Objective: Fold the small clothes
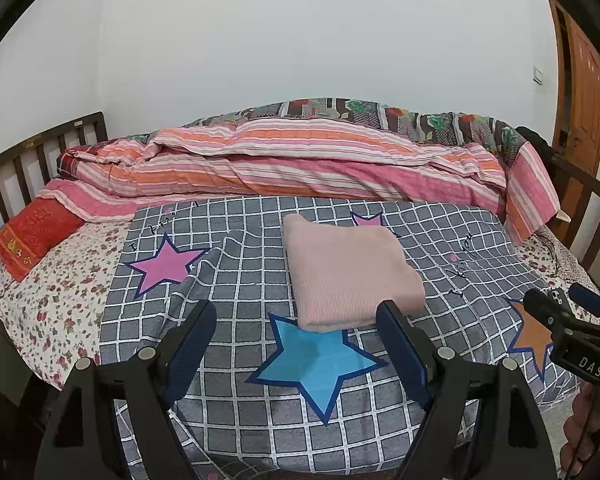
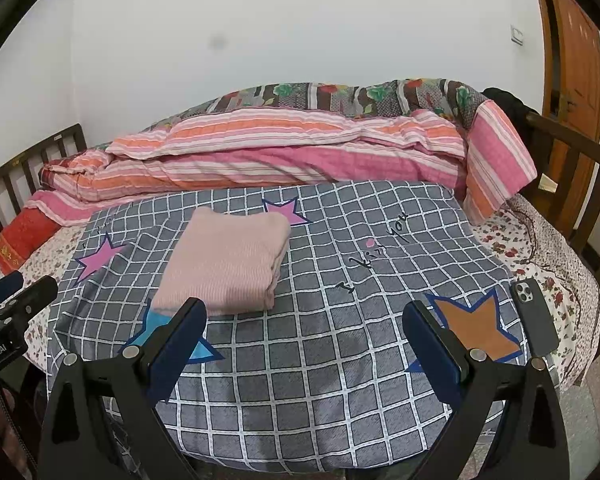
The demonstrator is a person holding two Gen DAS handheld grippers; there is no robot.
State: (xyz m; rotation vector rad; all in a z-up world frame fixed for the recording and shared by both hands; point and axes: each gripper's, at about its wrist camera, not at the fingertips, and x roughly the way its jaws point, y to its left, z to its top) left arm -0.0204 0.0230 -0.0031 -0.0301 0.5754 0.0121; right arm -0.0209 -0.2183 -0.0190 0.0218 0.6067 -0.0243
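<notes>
A pink knitted garment (image 1: 350, 270) lies folded into a neat rectangle on the grey checked star-print cloth (image 1: 240, 280); it also shows in the right wrist view (image 2: 224, 264). My left gripper (image 1: 296, 312) is open and empty, held above the cloth just in front of the garment's near edge. My right gripper (image 2: 304, 312) is open and empty, to the right of the garment, over the cloth (image 2: 340, 340). The right gripper also shows at the right edge of the left wrist view (image 1: 560, 304), and the left gripper at the left edge of the right wrist view (image 2: 16, 292).
A rolled striped pink and orange quilt (image 1: 280, 168) lies along the back of the bed. A red pillow (image 1: 32, 236) sits at the left. A phone (image 2: 534, 316) lies at the cloth's right side. Wooden bed rails (image 2: 572, 152) stand left and right; a door (image 2: 576, 60) is far right.
</notes>
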